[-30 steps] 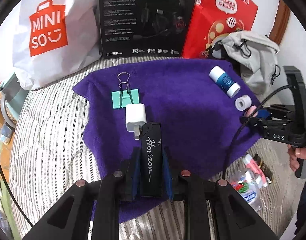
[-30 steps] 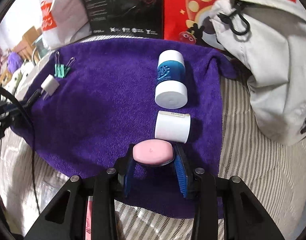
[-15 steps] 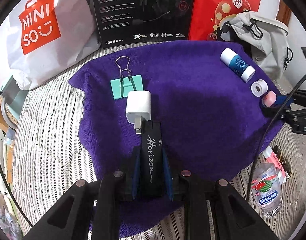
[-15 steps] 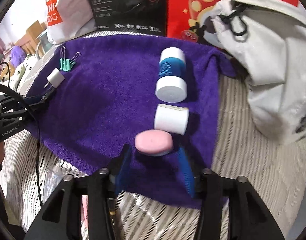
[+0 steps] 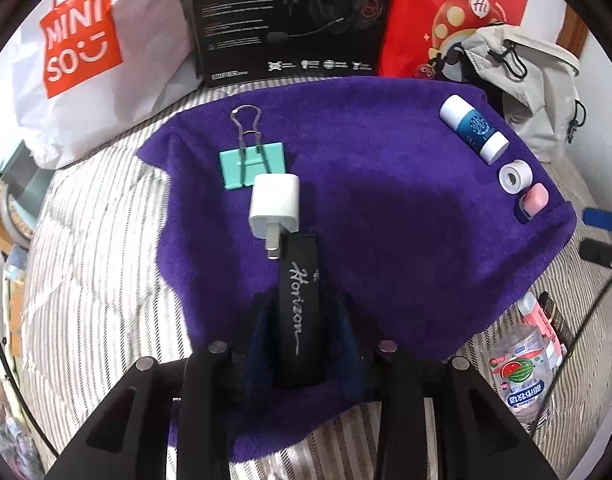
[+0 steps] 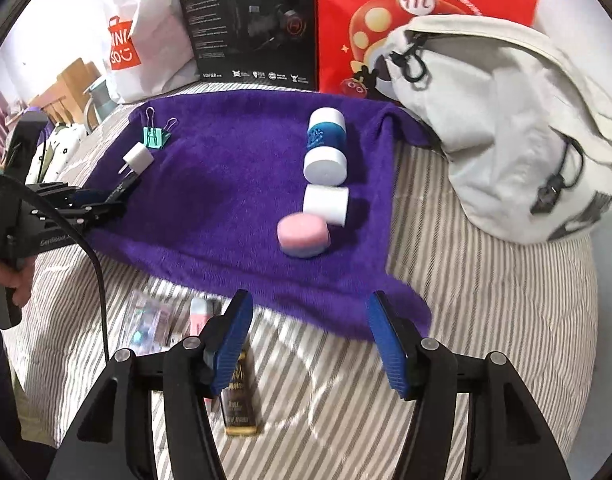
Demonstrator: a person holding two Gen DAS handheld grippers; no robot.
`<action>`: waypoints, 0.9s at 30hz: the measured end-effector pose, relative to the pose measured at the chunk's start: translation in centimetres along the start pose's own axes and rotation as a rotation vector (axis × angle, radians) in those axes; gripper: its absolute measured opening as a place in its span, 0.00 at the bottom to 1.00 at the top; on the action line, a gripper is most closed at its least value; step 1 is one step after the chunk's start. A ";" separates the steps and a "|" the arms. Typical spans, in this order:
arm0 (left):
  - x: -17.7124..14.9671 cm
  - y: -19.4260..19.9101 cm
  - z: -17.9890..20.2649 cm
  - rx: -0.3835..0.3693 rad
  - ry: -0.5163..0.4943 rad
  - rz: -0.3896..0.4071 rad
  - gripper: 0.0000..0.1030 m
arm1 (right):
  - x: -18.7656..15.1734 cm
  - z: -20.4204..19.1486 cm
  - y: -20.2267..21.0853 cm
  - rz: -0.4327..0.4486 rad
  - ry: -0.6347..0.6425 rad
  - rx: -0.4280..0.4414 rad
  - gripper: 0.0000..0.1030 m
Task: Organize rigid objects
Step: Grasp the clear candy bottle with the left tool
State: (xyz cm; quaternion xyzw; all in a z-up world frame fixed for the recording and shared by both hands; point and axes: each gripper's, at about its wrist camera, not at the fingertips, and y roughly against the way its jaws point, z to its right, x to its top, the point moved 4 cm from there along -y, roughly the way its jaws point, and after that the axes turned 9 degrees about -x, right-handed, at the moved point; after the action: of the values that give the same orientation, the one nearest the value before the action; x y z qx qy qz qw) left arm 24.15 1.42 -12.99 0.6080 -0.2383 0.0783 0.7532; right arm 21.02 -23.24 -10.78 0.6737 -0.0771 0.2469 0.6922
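A purple towel (image 5: 405, 248) lies on striped bedding. Down its left side run a teal binder clip (image 5: 253, 164), a white charger plug (image 5: 274, 207) and a black "Horizon" case (image 5: 300, 312). The case rests on the towel between the fingers of my left gripper (image 5: 304, 300), which stand open a little off its sides. Along the right side lie a blue-and-white tube (image 6: 325, 148), a white roll (image 6: 325, 205) and a pink oval bar (image 6: 303, 235). My right gripper (image 6: 309, 300) is open and empty, hanging off the towel's near edge.
A white Miniso bag (image 5: 78, 52), a black headset box (image 5: 286, 20), a red bag (image 5: 457, 12) and a grey backpack (image 6: 505, 128) line the back. A water bottle (image 5: 519, 380), a pink packet (image 6: 200, 312) and a black-gold packet (image 6: 240, 404) lie on the bedding in front.
My right gripper let go of the pink bar, left it on the towel and drew back. My left gripper set the black case behind the charger and its fingers spread apart.
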 end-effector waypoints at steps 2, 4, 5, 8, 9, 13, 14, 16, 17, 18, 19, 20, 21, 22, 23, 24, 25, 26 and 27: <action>-0.2 0.8 0.1 0.010 0.002 0.013 0.32 | -0.7 0.2 0.6 0.006 -0.011 0.001 0.58; -0.4 2.1 0.2 0.044 0.014 0.029 0.32 | -1.4 0.3 1.2 0.010 -0.021 0.005 0.58; -0.5 2.8 0.4 0.056 0.015 0.041 0.32 | -1.9 0.4 1.5 0.012 -0.031 0.008 0.58; -1.4 5.1 1.9 0.045 0.004 0.084 0.47 | -3.2 0.7 2.3 0.018 -0.050 0.023 0.58; -1.9 5.8 2.8 0.038 0.002 0.103 0.52 | -3.7 0.8 2.5 0.018 -0.054 0.022 0.58; -3.4 6.7 6.0 -0.038 0.011 0.123 0.52 | -5.3 1.4 3.6 0.020 -0.071 0.033 0.58; -3.7 6.7 6.9 -0.063 0.018 0.125 0.52 | -5.9 1.7 3.8 0.018 -0.075 0.034 0.58; -4.0 6.4 8.7 -0.114 0.028 0.128 0.52 | -6.8 2.2 4.2 0.013 -0.087 0.039 0.58; -4.2 6.2 9.5 -0.134 0.035 0.127 0.52 | -7.2 2.4 4.4 0.010 -0.093 0.042 0.58; -4.4 5.7 10.3 -0.156 0.038 0.117 0.52 | -7.6 2.6 4.5 0.007 -0.099 0.045 0.58; -4.6 5.3 11.0 -0.170 0.038 0.106 0.52 | -8.0 2.8 4.6 0.004 -0.105 0.049 0.58; -4.8 4.6 11.8 -0.178 0.036 0.091 0.52 | -8.5 3.1 4.7 0.000 -0.111 0.053 0.58; -4.9 3.9 12.4 -0.170 0.034 0.073 0.52 | -8.9 3.3 4.7 -0.003 -0.116 0.053 0.58; -5.1 3.2 12.9 -0.160 0.030 0.058 0.52 | -9.3 3.6 4.8 -0.005 -0.122 0.053 0.58; -5.2 2.6 13.3 -0.147 0.024 0.042 0.52 | -9.7 3.8 4.9 -0.007 -0.126 0.055 0.58; -5.4 1.9 13.4 -0.131 0.018 0.026 0.52 | -10.0 4.0 4.9 -0.009 -0.132 0.055 0.58; -5.6 1.2 13.4 -0.113 0.013 0.007 0.53 | -10.3 4.3 4.8 -0.009 -0.141 0.055 0.58; -5.8 0.6 13.3 -0.104 0.012 -0.009 0.55 | -10.5 4.5 4.8 -0.009 -0.148 0.058 0.58; -6.0 0.3 13.2 -0.110 0.019 -0.013 0.55 | -10.8 4.7 4.7 -0.012 -0.155 0.063 0.58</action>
State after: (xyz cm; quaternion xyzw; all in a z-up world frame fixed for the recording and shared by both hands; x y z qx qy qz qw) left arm 15.36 -10.03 -13.54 0.5663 -0.2312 0.0661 0.7884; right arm 10.66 -30.46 -10.97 0.7127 -0.1189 0.1922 0.6640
